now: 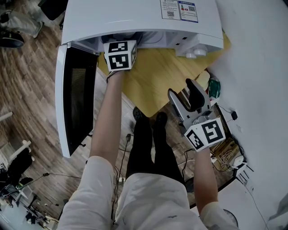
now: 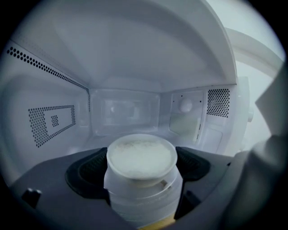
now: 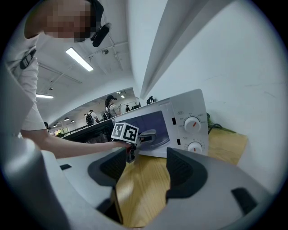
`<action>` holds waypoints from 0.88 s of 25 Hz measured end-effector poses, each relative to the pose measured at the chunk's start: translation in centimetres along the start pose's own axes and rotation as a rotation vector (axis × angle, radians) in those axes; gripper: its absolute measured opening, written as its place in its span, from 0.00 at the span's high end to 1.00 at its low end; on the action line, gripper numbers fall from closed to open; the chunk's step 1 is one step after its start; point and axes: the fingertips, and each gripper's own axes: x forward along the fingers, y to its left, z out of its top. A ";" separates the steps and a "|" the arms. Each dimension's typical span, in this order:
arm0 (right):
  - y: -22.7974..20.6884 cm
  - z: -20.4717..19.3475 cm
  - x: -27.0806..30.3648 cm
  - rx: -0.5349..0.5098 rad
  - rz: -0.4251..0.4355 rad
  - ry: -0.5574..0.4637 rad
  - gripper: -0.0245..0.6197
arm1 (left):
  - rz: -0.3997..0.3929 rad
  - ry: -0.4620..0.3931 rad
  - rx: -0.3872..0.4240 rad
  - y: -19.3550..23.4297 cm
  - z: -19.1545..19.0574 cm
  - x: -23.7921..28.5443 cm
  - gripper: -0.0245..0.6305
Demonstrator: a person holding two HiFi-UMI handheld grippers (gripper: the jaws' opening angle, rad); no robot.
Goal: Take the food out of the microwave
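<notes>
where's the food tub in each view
Head view: not in it, hidden inside the microwave.
Left gripper view: low centre, the food tub between the jaws.
Right gripper view: not in it.
Shared landmark: the microwave, seen in all three.

No word or number can be read: the two stickers [image 1: 179, 10] at the upper middle of the head view, on top of the microwave [image 1: 135, 18], carry code squares and print too small to read, and the marks beside its dials [image 3: 192, 124] in the right gripper view are blurred.
</notes>
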 end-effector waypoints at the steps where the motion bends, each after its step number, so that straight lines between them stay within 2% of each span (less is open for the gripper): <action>1: 0.0 -0.1 0.0 0.002 -0.001 0.000 0.55 | -0.006 0.003 0.003 0.0 0.0 0.0 0.30; 8: 0.1 -0.3 -0.2 0.008 -0.005 0.004 0.56 | -0.046 0.027 0.023 -0.3 -0.1 0.1 0.30; 22: 0.1 -0.5 -0.7 0.015 -0.019 -0.002 0.58 | -0.022 -0.025 0.019 -0.5 0.2 -1.7 0.30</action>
